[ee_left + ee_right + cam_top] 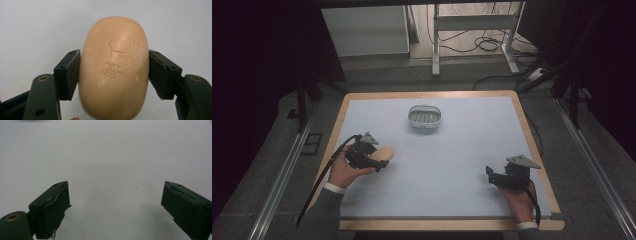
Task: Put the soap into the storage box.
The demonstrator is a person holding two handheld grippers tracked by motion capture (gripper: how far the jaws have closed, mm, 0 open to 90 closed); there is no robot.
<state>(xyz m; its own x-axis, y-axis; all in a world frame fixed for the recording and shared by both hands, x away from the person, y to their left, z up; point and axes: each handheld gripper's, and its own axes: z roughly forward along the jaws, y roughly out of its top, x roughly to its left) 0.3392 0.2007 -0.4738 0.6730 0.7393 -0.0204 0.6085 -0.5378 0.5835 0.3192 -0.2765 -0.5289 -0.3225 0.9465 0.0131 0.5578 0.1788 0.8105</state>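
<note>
Between the left gripper's (113, 72) pads (68, 73) a soap (113, 67) is sitting clamped across its narrow middle, both ends sticking out past them. Slipping is the risk: the bar is rounded and probably slick, so a loose squeeze or a quick swing could be letting it squirt forward or drop. Whether it is touching the mat (452, 165) I cannot tell. Ahead of this gripper (364, 152), well apart, a dish (425, 117) is standing on the mat with bare surface lying between. Off to its right, the right gripper (507, 177) is resting near the table edge (532, 150), jaws wide apart and holding nothing (115, 207).
</note>
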